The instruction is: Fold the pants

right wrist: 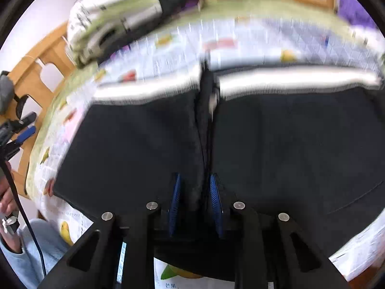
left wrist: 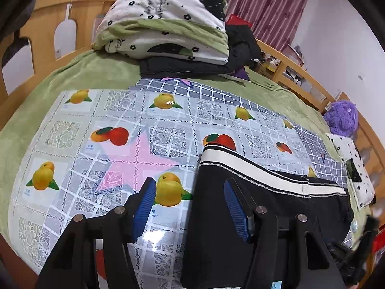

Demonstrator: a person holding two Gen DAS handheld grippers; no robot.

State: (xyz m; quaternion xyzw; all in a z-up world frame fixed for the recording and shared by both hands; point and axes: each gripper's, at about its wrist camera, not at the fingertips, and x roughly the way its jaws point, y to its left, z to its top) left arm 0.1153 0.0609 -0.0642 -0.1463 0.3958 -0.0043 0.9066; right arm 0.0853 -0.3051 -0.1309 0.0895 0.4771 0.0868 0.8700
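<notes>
Black fabric pants w/ white waistband stripe (left wrist: 252,207) lie flat on the fruit-print plastic sheet (left wrist: 101,130), near right; look partly folded, more folds prob. left. Left gripper (left wrist: 190,207) jaws spread, empty, at the pants' left edge. Right gripper (right wrist: 195,200) jaws narrowly apart astride the centre ridge; pinch unclear.

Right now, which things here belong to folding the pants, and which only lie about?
For the job:
- black pants
- left gripper
- right gripper
- fruit-print cloth beneath

Lying about:
- folded quilt
- dark clothes
- purple plush toy
</notes>
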